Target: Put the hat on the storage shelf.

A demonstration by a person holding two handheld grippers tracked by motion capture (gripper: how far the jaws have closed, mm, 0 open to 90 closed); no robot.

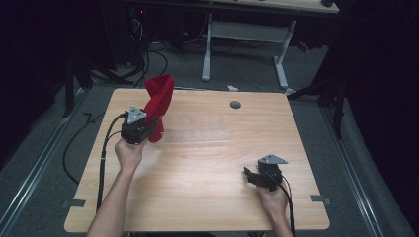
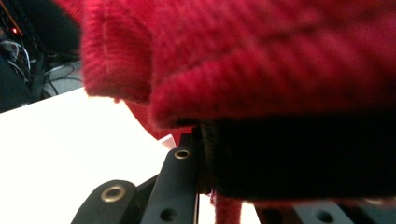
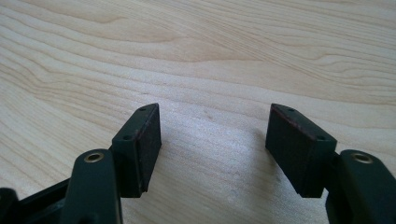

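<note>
Aloft, red cloth [image 1: 159, 101] clamped by left hand-held gripper [image 1: 141, 124].

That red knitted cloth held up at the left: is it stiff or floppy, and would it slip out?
Probably floppy: the red knitted cloth folds and droops around the left gripper. Likely light, since one pinch lifts it off the table. Its ribbed, fuzzy knit should grip rather than slip.

Overhead view; close shared table [image 1: 207, 163]
</note>
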